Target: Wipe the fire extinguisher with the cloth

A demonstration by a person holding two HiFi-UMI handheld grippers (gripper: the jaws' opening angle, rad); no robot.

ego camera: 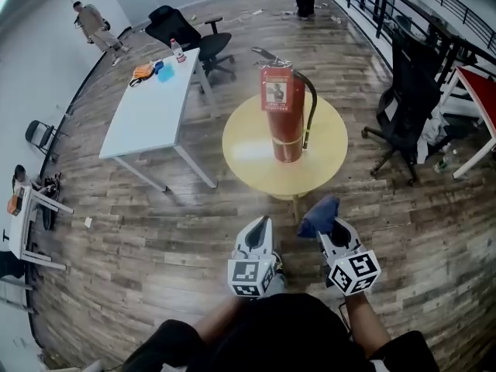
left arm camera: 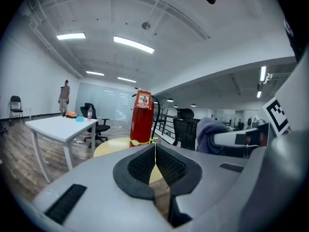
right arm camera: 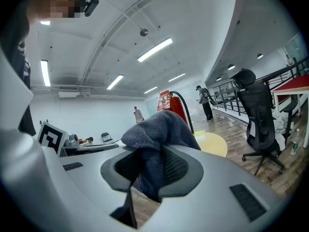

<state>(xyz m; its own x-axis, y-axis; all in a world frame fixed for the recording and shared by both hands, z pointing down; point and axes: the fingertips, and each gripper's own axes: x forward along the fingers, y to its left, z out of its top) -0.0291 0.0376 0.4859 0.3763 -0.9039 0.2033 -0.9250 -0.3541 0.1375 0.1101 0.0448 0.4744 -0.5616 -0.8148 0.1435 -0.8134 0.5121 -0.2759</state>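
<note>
A red fire extinguisher [ego camera: 282, 111] with a black hose stands upright on a round yellow table [ego camera: 248, 149]. It also shows ahead in the left gripper view as the extinguisher [left arm camera: 141, 119] and behind the cloth as the extinguisher [right arm camera: 175, 106]. My right gripper [ego camera: 325, 225] is shut on a blue-grey cloth [ego camera: 318, 215], which bunches out of the jaws [right arm camera: 159, 129]. My left gripper [ego camera: 263, 223] is shut with nothing in it, its pads [left arm camera: 145, 164] pressed together. Both grippers hover short of the table's near edge.
A white table [ego camera: 151, 107] with a bottle and small items stands to the left, with a black office chair [ego camera: 190, 37] behind it. Another black chair [ego camera: 407, 99] and a red table [ego camera: 479, 91] are at the right. People stand at the far back.
</note>
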